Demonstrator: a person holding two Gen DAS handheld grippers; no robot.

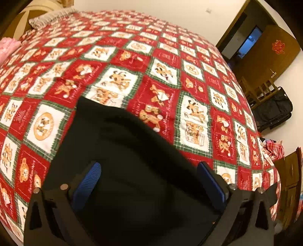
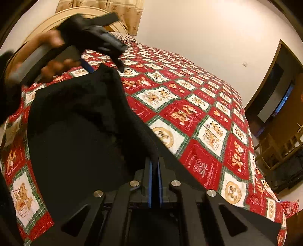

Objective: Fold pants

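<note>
Right gripper (image 2: 155,181) pinched tight on near edge of black pants (image 2: 79,121) | left gripper (image 1: 149,181) wide open over cloth, holding nothing | pants spread on quilt (image 1: 170,56), probably readied for fold

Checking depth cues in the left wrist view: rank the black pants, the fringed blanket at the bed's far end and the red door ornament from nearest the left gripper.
1. black pants, between the left gripper fingers.
2. fringed blanket, far end of the bed, upper left.
3. red door ornament, beyond the bed, upper right.
</note>
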